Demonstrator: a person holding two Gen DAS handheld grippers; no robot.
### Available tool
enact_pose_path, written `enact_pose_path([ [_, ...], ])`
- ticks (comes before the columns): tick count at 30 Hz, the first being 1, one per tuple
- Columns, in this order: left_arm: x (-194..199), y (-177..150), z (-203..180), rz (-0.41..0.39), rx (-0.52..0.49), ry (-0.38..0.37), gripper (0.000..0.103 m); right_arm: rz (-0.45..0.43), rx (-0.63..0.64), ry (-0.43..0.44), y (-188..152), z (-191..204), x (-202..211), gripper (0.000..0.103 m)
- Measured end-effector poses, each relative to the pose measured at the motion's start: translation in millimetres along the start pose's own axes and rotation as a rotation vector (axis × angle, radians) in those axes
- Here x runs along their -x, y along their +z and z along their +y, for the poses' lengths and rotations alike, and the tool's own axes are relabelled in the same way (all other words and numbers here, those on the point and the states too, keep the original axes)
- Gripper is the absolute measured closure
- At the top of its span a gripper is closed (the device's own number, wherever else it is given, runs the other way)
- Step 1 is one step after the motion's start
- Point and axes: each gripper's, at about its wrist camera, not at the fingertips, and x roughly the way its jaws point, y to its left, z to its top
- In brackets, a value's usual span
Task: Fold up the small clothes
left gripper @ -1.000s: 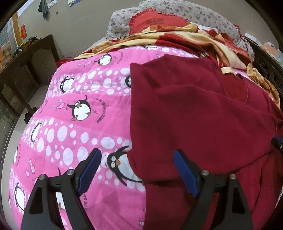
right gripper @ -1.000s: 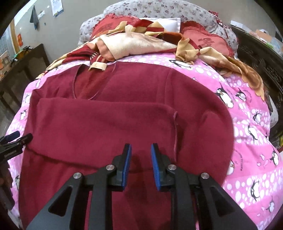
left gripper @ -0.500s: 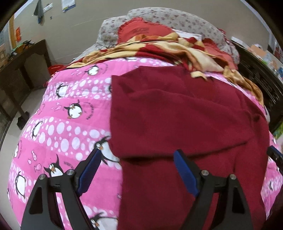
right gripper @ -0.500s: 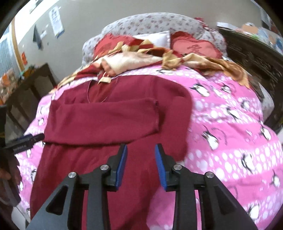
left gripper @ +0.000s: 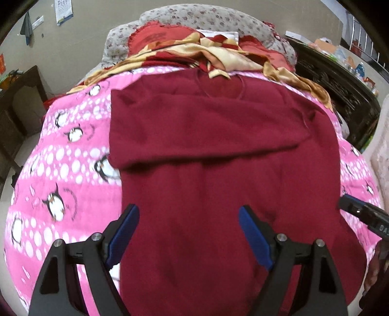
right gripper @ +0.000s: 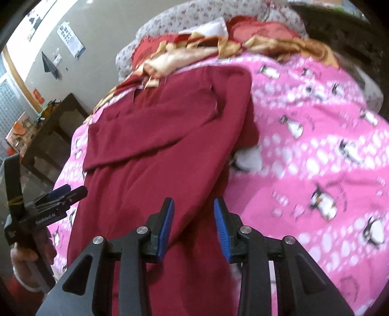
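A dark red garment [left gripper: 218,150] lies spread on the pink penguin quilt [left gripper: 68,155], with a sleeve folded across its chest. My left gripper [left gripper: 188,218] is wide open and empty above the garment's lower part, near its left edge. My right gripper [right gripper: 193,214] is partly open and empty above the garment's [right gripper: 155,155] right lower edge. The right gripper's tip shows in the left wrist view [left gripper: 350,204]. The left gripper shows in the right wrist view [right gripper: 63,194].
A crumpled red and cream blanket [left gripper: 218,53] and pillows [left gripper: 194,19] lie at the head of the bed. A dark wooden table [left gripper: 19,102] stands to the left. A dark carved headboard or cabinet [left gripper: 340,87] stands to the right.
Both grippers pulled back toward the garment's hem. The left one swung right over the garment. The right one opened a little and swung toward the garment's right edge.
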Motion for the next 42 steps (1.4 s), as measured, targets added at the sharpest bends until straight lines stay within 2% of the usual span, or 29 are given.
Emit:
enact_pose_path([
  [5,16,-22,3,-0.007,0.011,-0.032,0.016,0.026,0.008,0.045,-14,14,2,0.063],
  [8,22,-29,6,-0.003,0.000,-0.020,0.016,0.034,0.020,0.084,-24,22,10,0.063],
  [11,24,-35,10,0.000,0.000,-0.015,0.016,0.092,0.029,0.136,-36,26,8,0.063],
  [16,32,-45,13,-0.007,0.004,-0.085,0.016,0.172,-0.025,0.132,-50,24,-20,0.063],
  [18,38,-47,13,-0.014,0.005,-0.149,0.016,0.152,-0.052,0.161,-46,26,-23,0.063],
  [20,43,-48,14,-0.022,0.003,-0.191,0.016,0.116,-0.037,0.189,-35,37,-22,0.069],
  [25,49,-48,12,-0.057,-0.027,-0.222,0.010,0.068,0.049,0.210,6,78,-36,0.070],
  [29,41,-43,12,-0.059,-0.046,-0.222,0.009,0.128,0.045,0.272,33,102,-76,0.070],
  [32,22,-35,14,-0.008,-0.043,-0.208,0.009,0.167,0.056,0.240,40,111,-103,0.070],
  [34,19,-33,17,0.014,-0.019,-0.233,0.009,0.175,0.051,0.219,41,111,-109,0.070],
  [36,21,-34,18,0.007,-0.019,-0.272,0.009,0.162,0.038,0.230,42,106,-100,0.069],
  [42,36,-50,2,-0.024,-0.159,-0.285,0.009,0.086,0.075,0.209,33,79,-41,0.068],
])
